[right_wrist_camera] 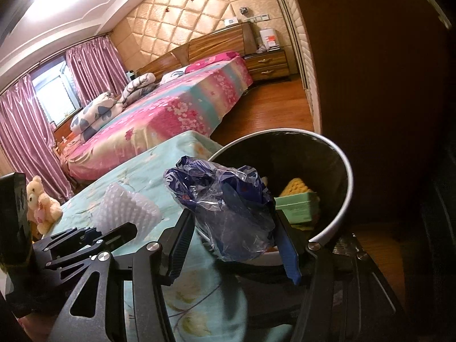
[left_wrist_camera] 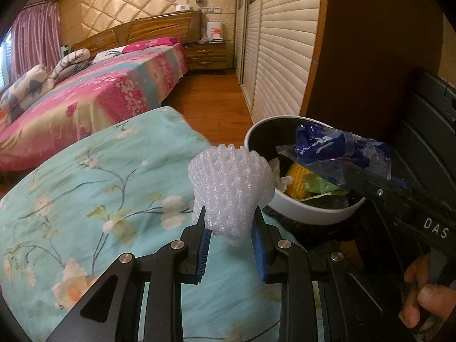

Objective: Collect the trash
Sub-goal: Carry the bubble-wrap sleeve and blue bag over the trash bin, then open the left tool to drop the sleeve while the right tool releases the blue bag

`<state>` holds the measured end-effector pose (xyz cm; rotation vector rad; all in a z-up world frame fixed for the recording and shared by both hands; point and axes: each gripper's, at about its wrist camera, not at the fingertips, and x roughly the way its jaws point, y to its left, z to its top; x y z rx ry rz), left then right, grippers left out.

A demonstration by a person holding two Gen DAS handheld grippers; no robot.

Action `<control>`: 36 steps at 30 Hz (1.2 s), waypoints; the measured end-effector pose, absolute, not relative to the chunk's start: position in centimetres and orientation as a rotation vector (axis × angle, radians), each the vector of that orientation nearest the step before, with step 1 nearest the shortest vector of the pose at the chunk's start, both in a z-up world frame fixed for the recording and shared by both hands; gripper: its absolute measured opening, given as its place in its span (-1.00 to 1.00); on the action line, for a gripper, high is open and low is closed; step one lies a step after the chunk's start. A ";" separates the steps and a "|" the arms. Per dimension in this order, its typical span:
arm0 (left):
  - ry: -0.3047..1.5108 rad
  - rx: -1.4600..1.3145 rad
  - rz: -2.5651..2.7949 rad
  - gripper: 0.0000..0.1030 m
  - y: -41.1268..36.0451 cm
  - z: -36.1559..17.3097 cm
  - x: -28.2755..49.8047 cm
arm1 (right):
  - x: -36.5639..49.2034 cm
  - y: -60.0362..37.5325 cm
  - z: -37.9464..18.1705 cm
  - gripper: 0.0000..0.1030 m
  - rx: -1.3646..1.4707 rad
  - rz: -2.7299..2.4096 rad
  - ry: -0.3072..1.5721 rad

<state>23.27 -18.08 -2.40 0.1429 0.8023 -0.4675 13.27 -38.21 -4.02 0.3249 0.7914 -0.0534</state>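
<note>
My left gripper (left_wrist_camera: 230, 221) is shut on a white foam net sleeve (left_wrist_camera: 230, 182), held over a teal flowered cover (left_wrist_camera: 85, 199) just left of the bin. The bin (left_wrist_camera: 310, 213) is white outside and black inside. It holds a yellow foam piece (left_wrist_camera: 296, 182), a green box (left_wrist_camera: 319, 185) and white tissue. My right gripper (right_wrist_camera: 232, 219) is shut on a crumpled blue and clear plastic wrapper (right_wrist_camera: 228, 199), held at the near rim of the bin (right_wrist_camera: 346, 176). In the right wrist view the left gripper (right_wrist_camera: 108, 232) and its foam net (right_wrist_camera: 128, 208) sit to the left.
A bed with a pink flowered sheet (left_wrist_camera: 108, 91) lies beyond the teal cover. A louvred wardrobe (left_wrist_camera: 282, 51) and a dark wooden panel (left_wrist_camera: 370, 42) stand to the right. A nightstand (left_wrist_camera: 206, 55) is at the back, wooden floor (left_wrist_camera: 211, 105) lies between, and a teddy bear (right_wrist_camera: 41, 205) sits at left.
</note>
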 end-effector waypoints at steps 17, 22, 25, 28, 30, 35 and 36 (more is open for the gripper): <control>0.816 0.154 -0.505 -0.49 -21.6 -3.0 25.4 | 14.6 -41.1 -4.4 0.11 0.339 -0.111 0.822; 0.817 0.160 -0.511 -0.49 -22.5 -3.2 26.0 | 15.0 -41.3 -4.4 0.13 0.346 -0.117 0.830; 0.819 0.165 -0.514 -0.48 -23.1 -3.3 26.4 | 15.2 -41.4 -4.3 0.14 0.345 -0.118 0.835; 0.820 0.167 -0.519 -0.47 -23.6 -3.3 26.8 | 15.3 -41.5 -4.4 0.15 0.347 -0.119 0.843; 0.822 0.170 -0.526 -0.46 -24.0 -3.3 27.1 | 15.5 -41.7 -4.5 0.15 0.351 -0.118 0.848; 0.826 0.175 -0.531 -0.44 -24.5 -3.6 27.7 | 15.8 -42.1 -4.6 0.16 0.361 -0.116 0.860; 0.826 0.174 -0.531 -0.43 -24.5 -3.7 27.8 | 15.7 -42.1 -4.6 0.16 0.362 -0.116 0.860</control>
